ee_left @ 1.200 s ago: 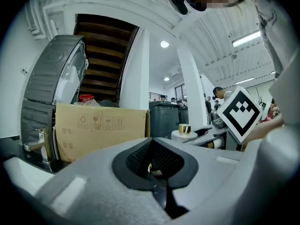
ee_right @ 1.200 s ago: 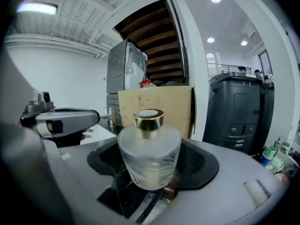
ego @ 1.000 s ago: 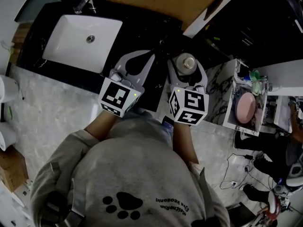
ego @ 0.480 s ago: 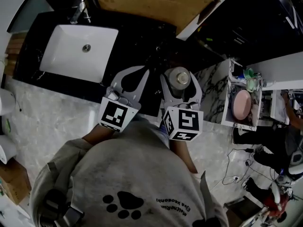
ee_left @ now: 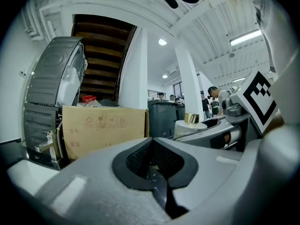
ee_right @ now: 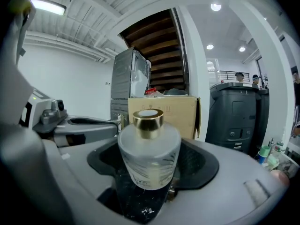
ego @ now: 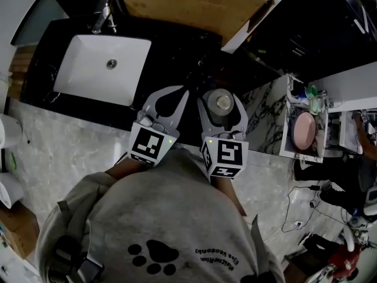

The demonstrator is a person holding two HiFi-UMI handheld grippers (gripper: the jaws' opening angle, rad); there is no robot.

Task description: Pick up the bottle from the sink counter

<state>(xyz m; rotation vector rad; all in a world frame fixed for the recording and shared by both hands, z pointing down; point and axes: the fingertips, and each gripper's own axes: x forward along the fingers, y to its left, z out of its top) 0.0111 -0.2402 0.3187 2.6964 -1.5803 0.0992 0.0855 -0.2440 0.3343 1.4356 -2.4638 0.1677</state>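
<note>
A frosted round bottle (ee_right: 149,153) with a gold cap stands upright between the jaws of my right gripper (ego: 221,94), which is shut on it; from above the bottle (ego: 222,104) shows its cap. Under it lies the black sink counter (ego: 177,46), near its front edge. My left gripper (ego: 182,91) is close beside on the left, shut with nothing in it; in the left gripper view its jaws meet around an empty dark hollow, and the bottle (ee_left: 190,123) shows to the right.
A white sink basin (ego: 88,69) with a faucet (ego: 101,9) is set in the counter at the left. A cardboard box (ego: 188,5) stands behind. A marble-topped unit (ego: 265,114) with a pink dish (ego: 304,130) is at the right.
Both grippers have drawn back a little toward the person, and the bottle has come with the right one. The left jaws stay together.
</note>
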